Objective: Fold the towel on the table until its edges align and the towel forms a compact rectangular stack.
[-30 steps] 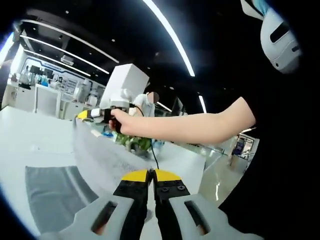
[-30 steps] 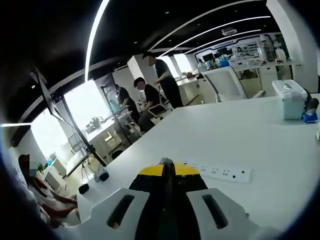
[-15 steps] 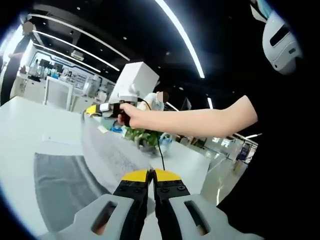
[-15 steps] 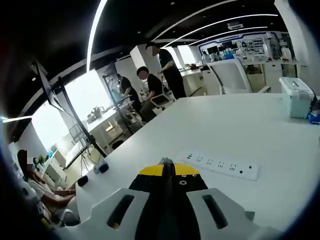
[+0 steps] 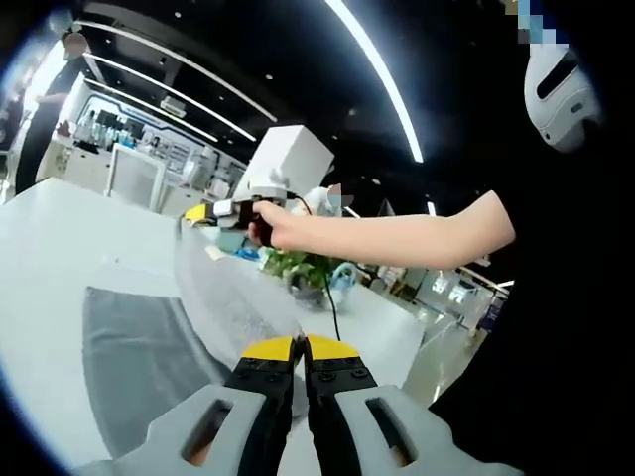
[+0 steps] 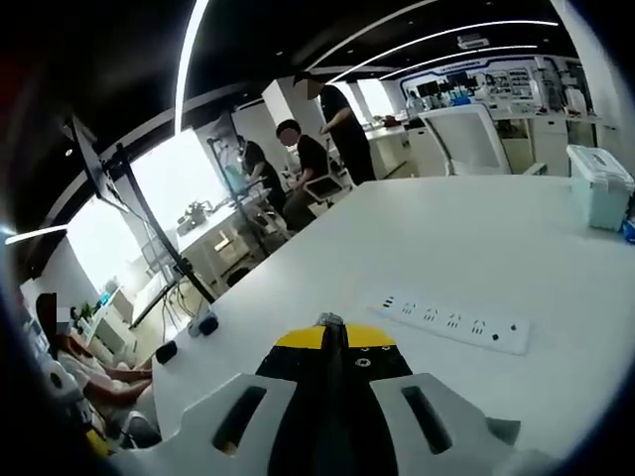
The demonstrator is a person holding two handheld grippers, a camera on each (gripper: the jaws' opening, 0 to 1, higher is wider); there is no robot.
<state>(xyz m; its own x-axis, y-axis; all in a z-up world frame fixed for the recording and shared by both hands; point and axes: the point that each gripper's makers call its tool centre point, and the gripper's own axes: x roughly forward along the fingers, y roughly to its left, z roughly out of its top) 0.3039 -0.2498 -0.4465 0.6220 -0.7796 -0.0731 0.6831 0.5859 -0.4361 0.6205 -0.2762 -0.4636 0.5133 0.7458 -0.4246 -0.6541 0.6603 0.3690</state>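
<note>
Grey terry cloth occupies the lower left of the left gripper view: the towel [image 5: 139, 357] lies partly flat on the white table [image 5: 60, 248], while one edge rises as a taut sheet from the bottom centre toward the upper-middle of the frame. At bottom centre the left gripper [image 5: 299, 347] has its yellow-tipped jaws pressed together on the near end of that raised edge. Further along, at centre left, the person's hand [image 5: 273, 223] holds the right gripper [image 5: 203, 212] at the far end of the same edge; its jaws are too small there to judge. In the right gripper view, the right gripper's jaws at bottom centre are pressed together with a sliver of grey cloth showing at the tips, so a pinch on the towel is judged likely. Moving right in that view, a white power strip [image 6: 458, 322] lies on the table at centre right, and a pale lidded box [image 6: 601, 183] stands at the right margin. Assessment: a fold is under way, with one edge lifted between both grippers. The raised edge is not yet laid down and aligned, and no compact rectangular stack is formed.
</note>
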